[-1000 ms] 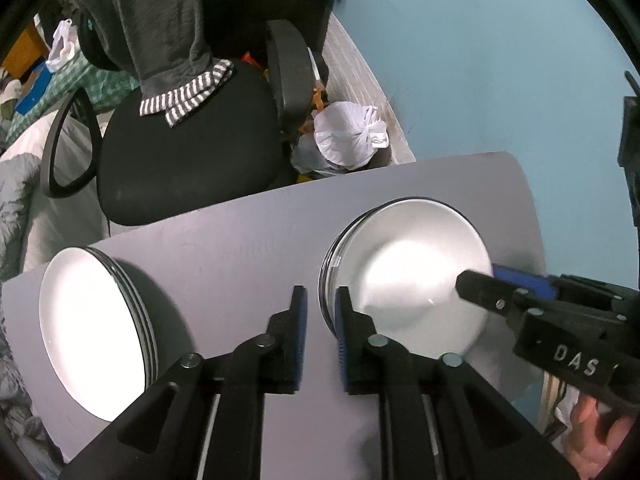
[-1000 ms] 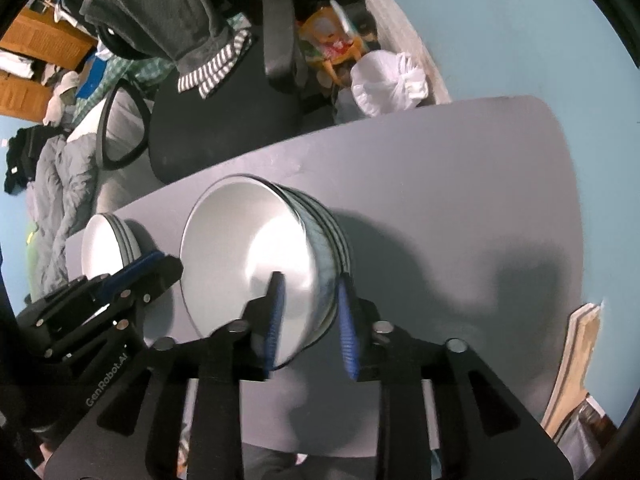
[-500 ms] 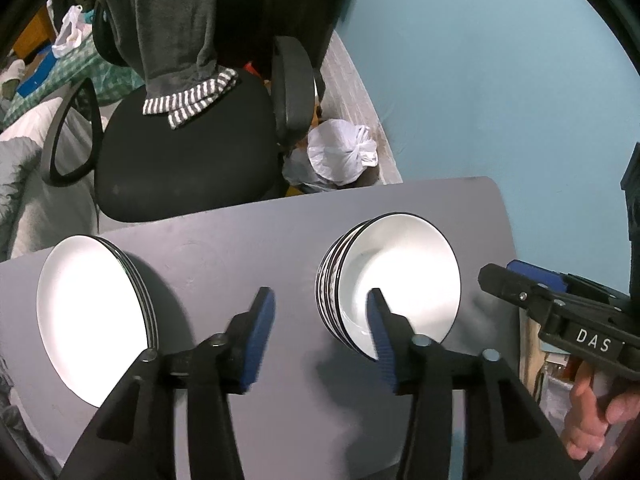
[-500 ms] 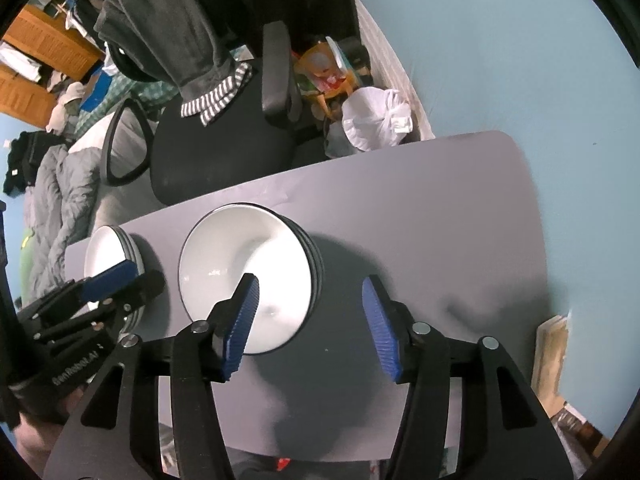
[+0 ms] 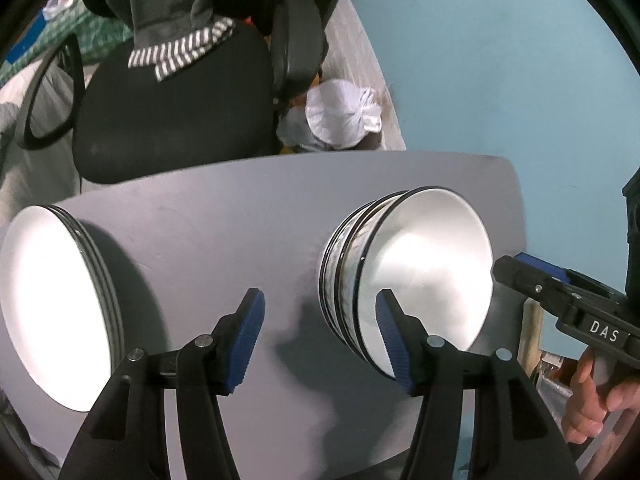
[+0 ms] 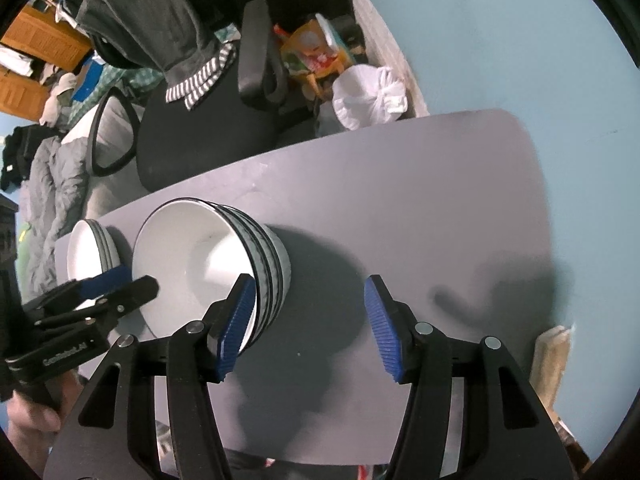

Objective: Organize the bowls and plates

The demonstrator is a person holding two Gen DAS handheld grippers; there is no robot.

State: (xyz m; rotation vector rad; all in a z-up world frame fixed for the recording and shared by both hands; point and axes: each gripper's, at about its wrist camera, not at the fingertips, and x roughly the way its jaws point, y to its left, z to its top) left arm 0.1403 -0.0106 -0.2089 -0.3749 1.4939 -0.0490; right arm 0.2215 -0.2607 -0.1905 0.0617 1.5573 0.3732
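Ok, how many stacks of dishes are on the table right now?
2. A stack of bowls sits toward the table's right side, between the two open grippers. A stack of plates sits at its left edge.

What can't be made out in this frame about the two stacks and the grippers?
- Bowl stack: exact count; in both views the rims overlap, and the right gripper finger covers its near edge in the right wrist view.
- Plate stack: count and left rim; cut off by the left wrist view's edge, small and behind the left gripper in the right.
- Table: near edge hidden by gripper bodies.
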